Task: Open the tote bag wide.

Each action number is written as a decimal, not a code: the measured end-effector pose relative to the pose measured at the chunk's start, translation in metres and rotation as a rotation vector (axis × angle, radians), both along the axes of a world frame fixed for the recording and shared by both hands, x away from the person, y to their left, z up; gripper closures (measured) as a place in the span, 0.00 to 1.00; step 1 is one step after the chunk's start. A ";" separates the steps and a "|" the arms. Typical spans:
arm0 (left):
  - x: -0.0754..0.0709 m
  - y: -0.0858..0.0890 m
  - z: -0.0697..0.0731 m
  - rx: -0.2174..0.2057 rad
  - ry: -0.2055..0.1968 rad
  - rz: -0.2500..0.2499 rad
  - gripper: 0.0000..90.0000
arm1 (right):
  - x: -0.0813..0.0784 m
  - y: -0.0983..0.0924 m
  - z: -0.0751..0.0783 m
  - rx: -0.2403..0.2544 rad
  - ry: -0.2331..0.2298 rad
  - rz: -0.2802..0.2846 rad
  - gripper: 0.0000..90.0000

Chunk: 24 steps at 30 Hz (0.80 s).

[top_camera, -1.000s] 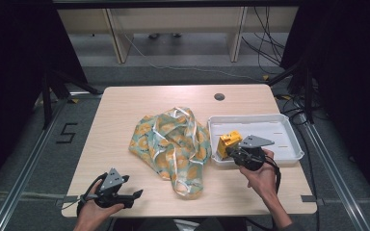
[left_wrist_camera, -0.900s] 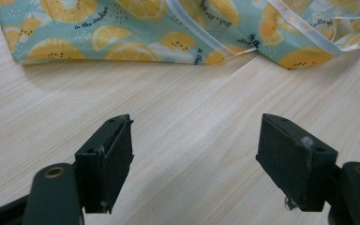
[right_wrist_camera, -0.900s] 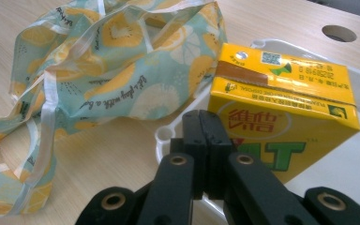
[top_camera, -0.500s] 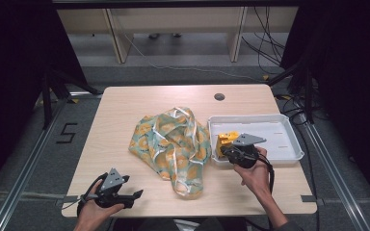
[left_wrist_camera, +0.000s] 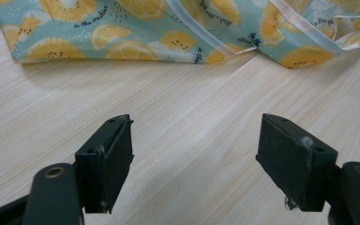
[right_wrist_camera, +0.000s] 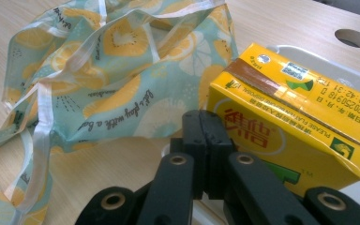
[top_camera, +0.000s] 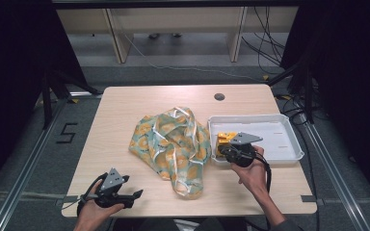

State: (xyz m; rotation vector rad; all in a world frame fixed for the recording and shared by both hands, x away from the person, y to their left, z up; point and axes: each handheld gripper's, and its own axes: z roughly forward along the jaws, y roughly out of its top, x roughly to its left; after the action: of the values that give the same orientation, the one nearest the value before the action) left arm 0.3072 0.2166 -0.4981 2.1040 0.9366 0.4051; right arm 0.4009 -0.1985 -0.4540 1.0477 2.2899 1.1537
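The right gripper (right_wrist_camera: 205, 154), jaws pressed together on nothing, sits just beside a yellow drink carton (right_wrist_camera: 290, 117) at the left end of a white tray (top_camera: 289, 144). The left gripper (left_wrist_camera: 199, 164), jaws spread, hovers over the wooden table (left_wrist_camera: 178, 103) near a lemon-print cloth bag (top_camera: 173, 144).

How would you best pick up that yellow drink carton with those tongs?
Probably across the yellow drink carton's two broad flat faces, coming from the bag side: it lies at the white tray's end there, its upper edge raised above the rim.
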 end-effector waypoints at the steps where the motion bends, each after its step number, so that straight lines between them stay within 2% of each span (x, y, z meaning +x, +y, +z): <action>1: 0.000 0.000 0.000 -0.001 0.001 0.000 0.29 | 0.000 -0.001 0.000 -0.004 0.004 0.004 1.00; 3: 0.001 0.001 0.001 0.010 -0.012 -0.011 0.29 | -0.001 0.000 0.000 0.013 -0.001 0.010 0.99; 6: 0.001 0.001 0.002 0.015 -0.009 -0.012 0.29 | -0.007 0.000 0.002 0.026 0.004 0.026 0.94; 7: 0.001 0.001 0.002 0.015 -0.010 -0.012 0.29 | -0.007 -0.001 0.002 0.030 -0.017 0.032 0.92; 8: 0.001 0.001 0.002 0.014 -0.006 -0.013 0.29 | -0.008 -0.002 0.002 0.053 -0.003 0.038 0.89; 10: 0.002 0.001 0.002 0.013 -0.008 -0.012 0.29 | -0.013 -0.003 0.003 0.079 -0.019 0.048 0.84; 13: 0.002 0.001 0.002 0.007 -0.014 -0.008 0.29 | -0.023 -0.003 0.003 0.093 0.004 0.045 0.74; 15: 0.001 -0.002 0.001 -0.038 -0.017 0.017 0.29 | -0.026 -0.006 0.002 0.096 -0.018 0.058 0.68; 16: 0.002 0.001 0.003 0.010 -0.010 -0.009 0.29 | -0.029 -0.005 0.001 0.111 -0.011 0.046 0.65; 18: 0.002 0.000 0.002 -0.005 -0.020 0.002 0.29 | -0.032 -0.009 -0.001 0.102 -0.015 0.064 0.60; 19: 0.002 0.000 0.002 -0.010 0.001 0.008 0.29 | -0.034 -0.009 -0.003 0.118 -0.016 0.070 0.59; 20: 0.002 -0.001 0.001 -0.018 0.002 0.009 0.29 | -0.037 -0.009 -0.004 0.120 0.007 0.061 0.57; 21: 0.003 0.000 0.002 -0.005 -0.003 0.008 0.29 | -0.037 -0.011 -0.006 0.123 -0.002 0.078 0.56; 22: 0.003 0.001 0.002 0.004 -0.012 -0.003 0.29 | -0.039 -0.013 -0.006 0.116 0.007 0.061 0.54; 23: 0.004 0.000 0.002 0.003 -0.007 -0.003 0.29 | -0.038 -0.015 -0.006 0.108 -0.008 0.060 0.53; 24: 0.004 0.000 0.002 0.004 -0.006 -0.004 0.29 | -0.041 -0.015 -0.007 0.127 0.019 0.048 0.52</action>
State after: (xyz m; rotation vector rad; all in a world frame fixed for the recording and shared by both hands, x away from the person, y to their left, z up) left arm 0.3109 0.2170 -0.4960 2.1069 0.9282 0.4114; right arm 0.3602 -0.2131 -0.4609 1.0577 2.2937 1.3291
